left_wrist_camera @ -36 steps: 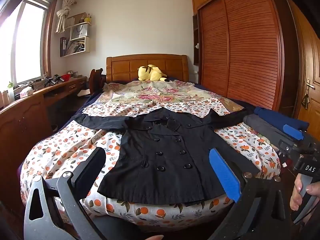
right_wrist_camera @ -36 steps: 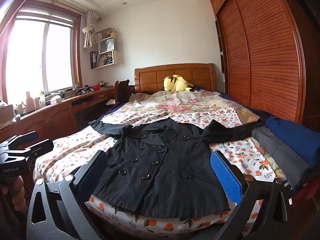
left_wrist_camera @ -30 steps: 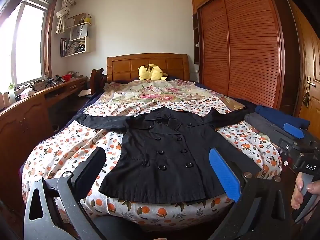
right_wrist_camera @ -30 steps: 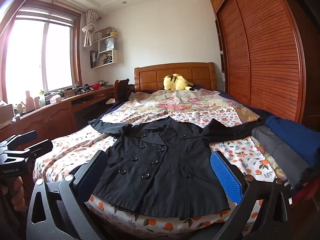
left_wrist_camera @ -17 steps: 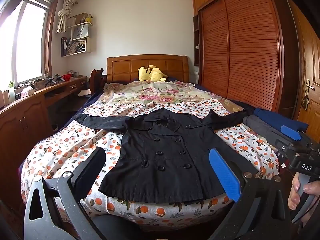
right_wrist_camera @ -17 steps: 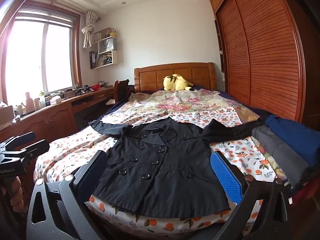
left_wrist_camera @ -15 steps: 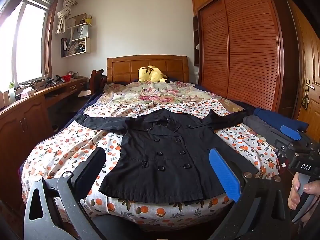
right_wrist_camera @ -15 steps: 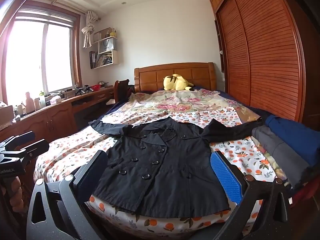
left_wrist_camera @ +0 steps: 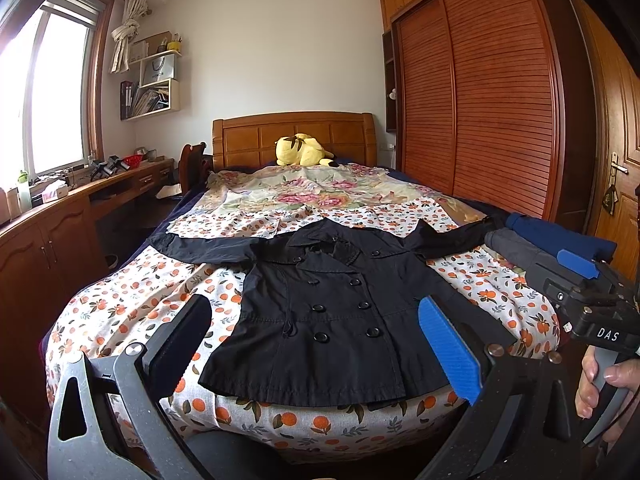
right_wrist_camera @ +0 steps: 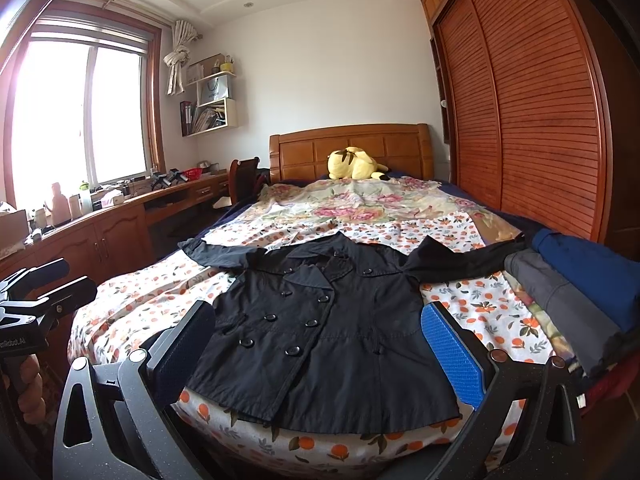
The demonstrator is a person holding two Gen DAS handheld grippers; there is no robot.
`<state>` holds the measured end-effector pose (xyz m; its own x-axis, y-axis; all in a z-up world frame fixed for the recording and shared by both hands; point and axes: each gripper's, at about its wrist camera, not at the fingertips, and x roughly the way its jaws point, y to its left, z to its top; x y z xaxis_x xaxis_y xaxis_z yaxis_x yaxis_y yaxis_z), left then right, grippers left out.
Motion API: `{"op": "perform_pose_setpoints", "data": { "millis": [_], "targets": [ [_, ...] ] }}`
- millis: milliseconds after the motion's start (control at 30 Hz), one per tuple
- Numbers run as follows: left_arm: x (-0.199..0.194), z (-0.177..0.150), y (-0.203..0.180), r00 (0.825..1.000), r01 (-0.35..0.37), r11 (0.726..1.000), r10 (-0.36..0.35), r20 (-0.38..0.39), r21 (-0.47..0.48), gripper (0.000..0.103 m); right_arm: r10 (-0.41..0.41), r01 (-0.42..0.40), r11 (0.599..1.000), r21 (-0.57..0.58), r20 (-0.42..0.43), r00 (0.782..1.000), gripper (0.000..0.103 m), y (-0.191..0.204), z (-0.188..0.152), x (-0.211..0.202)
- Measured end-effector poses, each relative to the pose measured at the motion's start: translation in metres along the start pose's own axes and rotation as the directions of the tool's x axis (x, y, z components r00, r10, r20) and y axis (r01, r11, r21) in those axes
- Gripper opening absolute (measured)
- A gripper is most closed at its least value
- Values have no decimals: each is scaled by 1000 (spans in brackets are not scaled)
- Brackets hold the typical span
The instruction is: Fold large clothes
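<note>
Orange-print bedding covers the bed (left_wrist_camera: 120, 304), where a black coat (left_wrist_camera: 340, 312) lies flat, sleeves spread. Both the left gripper (left_wrist_camera: 316, 344) and right gripper (right_wrist_camera: 320, 344) hover near the coat's hem, jaws wide apart, holding nothing.

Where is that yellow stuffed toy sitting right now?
In both views the yellow stuffed toy lies at the far end of the bed, against the wooden headboard, well beyond the spread-out black coat.
</note>
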<state>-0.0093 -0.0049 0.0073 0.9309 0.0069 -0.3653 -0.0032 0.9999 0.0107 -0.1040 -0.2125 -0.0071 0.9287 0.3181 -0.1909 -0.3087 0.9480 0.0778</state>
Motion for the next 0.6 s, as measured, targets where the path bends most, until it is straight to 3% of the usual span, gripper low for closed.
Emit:
{"op": "perform_pose_setpoints", "data": {
  "millis": [600],
  "targets": [
    [-1,0,-1,1000,1,1000,-1,-4,0,103,3,-3,1000,1,2,1000,102,1,0,-1]
  ]
}}
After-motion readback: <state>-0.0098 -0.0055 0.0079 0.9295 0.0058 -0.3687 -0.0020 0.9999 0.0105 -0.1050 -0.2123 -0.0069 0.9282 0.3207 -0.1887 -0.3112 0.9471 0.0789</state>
